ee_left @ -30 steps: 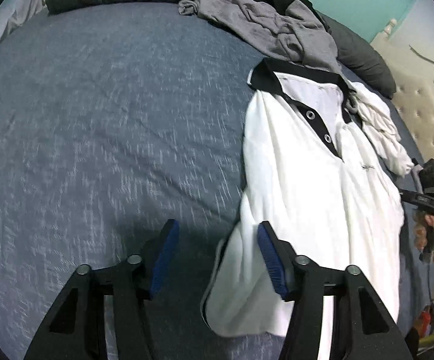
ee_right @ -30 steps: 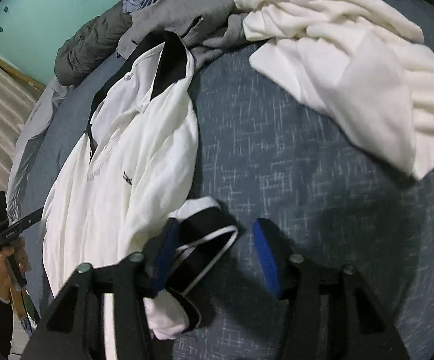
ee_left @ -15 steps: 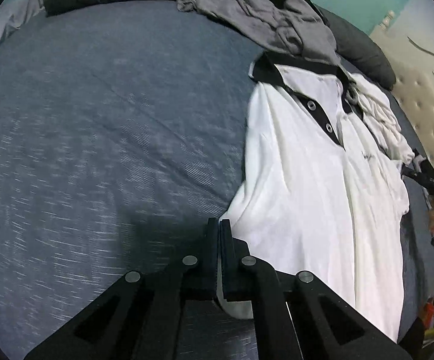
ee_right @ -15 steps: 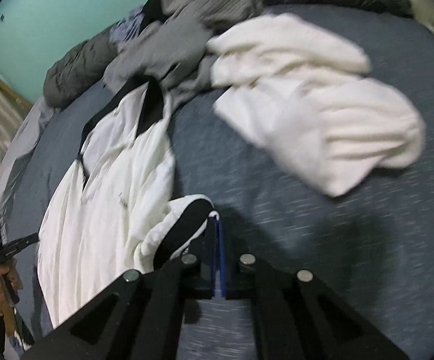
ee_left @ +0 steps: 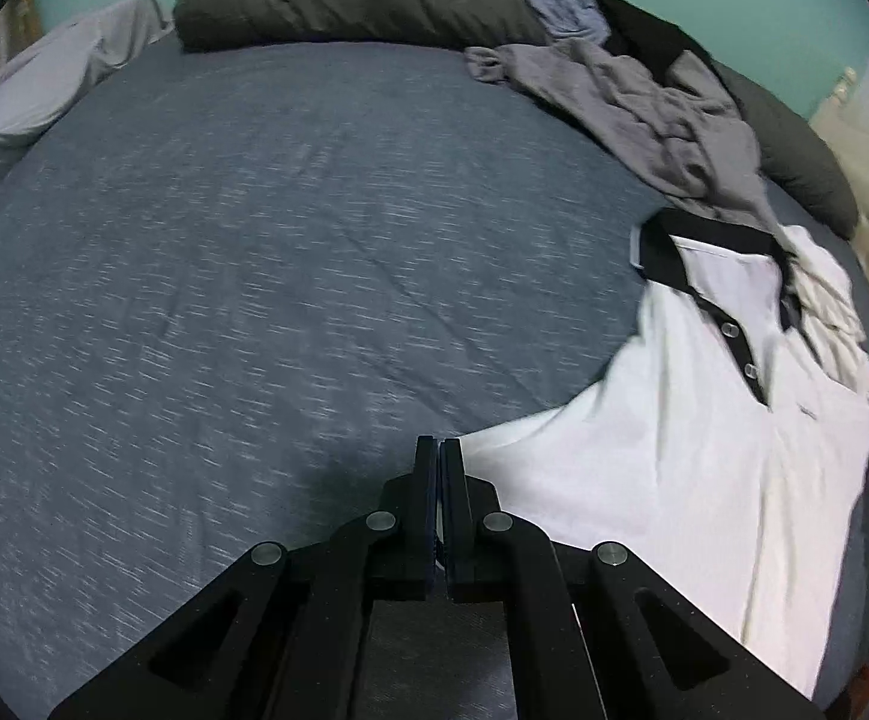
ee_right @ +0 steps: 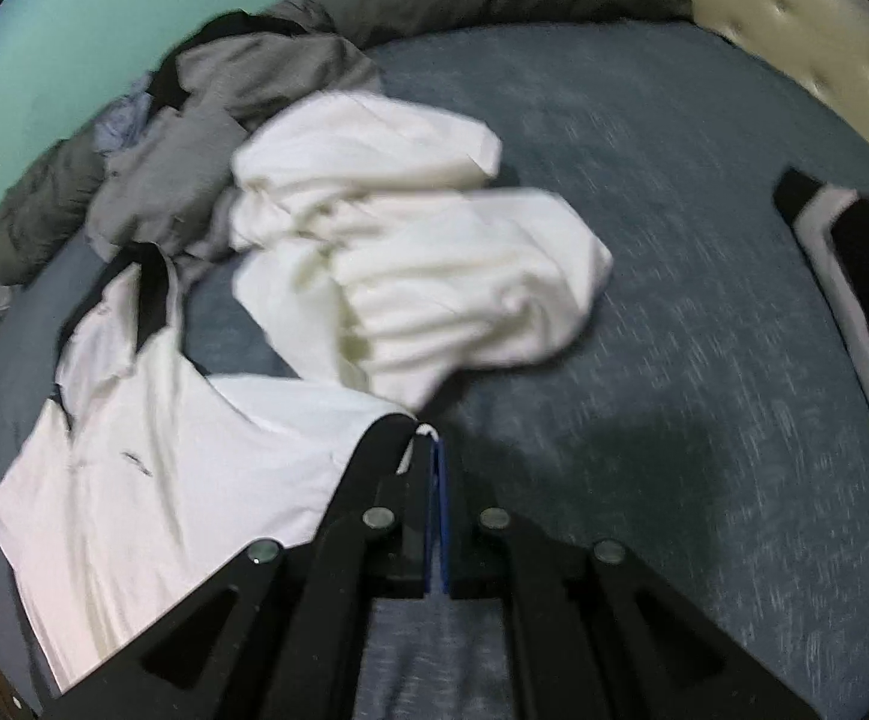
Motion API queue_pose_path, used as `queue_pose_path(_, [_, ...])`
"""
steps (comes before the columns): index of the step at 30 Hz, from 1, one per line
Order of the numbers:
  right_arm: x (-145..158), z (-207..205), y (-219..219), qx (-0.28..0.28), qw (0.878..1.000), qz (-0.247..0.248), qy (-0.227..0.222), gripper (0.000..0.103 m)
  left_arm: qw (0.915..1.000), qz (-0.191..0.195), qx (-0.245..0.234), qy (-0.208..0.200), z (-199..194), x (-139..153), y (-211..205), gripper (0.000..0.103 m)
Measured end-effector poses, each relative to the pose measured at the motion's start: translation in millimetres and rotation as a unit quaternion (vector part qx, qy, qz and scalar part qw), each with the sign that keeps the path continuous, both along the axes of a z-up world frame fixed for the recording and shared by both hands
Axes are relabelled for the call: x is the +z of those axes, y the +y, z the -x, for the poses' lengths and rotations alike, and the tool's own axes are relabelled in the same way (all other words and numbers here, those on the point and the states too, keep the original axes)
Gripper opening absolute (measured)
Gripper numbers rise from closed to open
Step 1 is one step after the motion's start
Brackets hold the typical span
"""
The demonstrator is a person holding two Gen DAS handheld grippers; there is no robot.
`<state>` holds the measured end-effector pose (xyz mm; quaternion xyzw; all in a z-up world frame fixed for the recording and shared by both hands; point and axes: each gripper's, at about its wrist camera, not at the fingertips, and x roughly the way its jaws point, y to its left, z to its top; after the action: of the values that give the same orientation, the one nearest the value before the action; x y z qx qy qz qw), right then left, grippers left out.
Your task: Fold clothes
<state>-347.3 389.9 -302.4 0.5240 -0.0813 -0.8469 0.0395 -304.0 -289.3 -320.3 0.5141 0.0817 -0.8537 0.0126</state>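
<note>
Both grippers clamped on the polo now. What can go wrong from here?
1. The left gripper pinches only the very edge of the white polo shirt; a hard pull may slip it out.
2. The right gripper holds the black-trimmed sleeve cuff close to the crumpled cream garment, which could get dragged along.
3. The grey clothes pile touches the collar and could snag.

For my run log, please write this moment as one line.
step: spreading white polo shirt on bed | left gripper: shut on sleeve | right gripper: shut on black-trimmed sleeve | folding: not yet started
</note>
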Motion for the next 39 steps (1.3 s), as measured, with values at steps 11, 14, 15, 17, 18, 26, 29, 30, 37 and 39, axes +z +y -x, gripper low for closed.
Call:
queue_pose_path(11, [8,19,24,0.006,0.999,0.039,0.005,0.030,0.9999,0.005,0.014,0.004,-4,-4,9,0.009])
queue_pose_path(14, [19,34,16,0.022,0.998,0.043,0.028,0.048,0.9991,-0.005,0.035,0.022,-10,3,5,0.026])
queue_pose_path(15, [17,41,8,0.034,0.998,0.040,0.022,0.052,0.9987,-0.006,0.039,0.031,-12,6,6,0.028])
queue_pose_path(17, [8,54,-12,0.056,0.998,0.024,-0.005,0.058,0.9983,-0.004,0.040,0.041,-16,9,10,0.028])
queue_pose_path(18, [2,60,-21,0.063,0.998,0.014,-0.014,0.058,0.9980,-0.005,0.041,0.049,-18,10,13,0.028])
queue_pose_path(26, [-43,95,-63,0.052,0.994,-0.091,-0.039,0.055,0.9937,-0.005,0.043,0.103,-35,4,43,0.028])
queue_pose_path(29, [-43,100,-64,0.045,0.993,-0.107,-0.019,0.039,0.9928,-0.008,0.043,0.111,-41,-10,56,0.028])
queue_pose_path(30, [-42,102,-63,0.042,0.993,-0.110,-0.011,0.032,0.9926,-0.010,0.043,0.113,-44,-16,60,0.028])
queue_pose_path(37, [-29,132,-54,0.021,0.986,-0.162,0.036,0.020,0.9931,-0.016,0.035,0.110,-58,-40,78,0.028])
queue_pose_path(39, [-29,147,-45,0.004,0.986,-0.165,0.034,0.019,0.9934,-0.017,0.032,0.109,-60,-42,80,0.028])
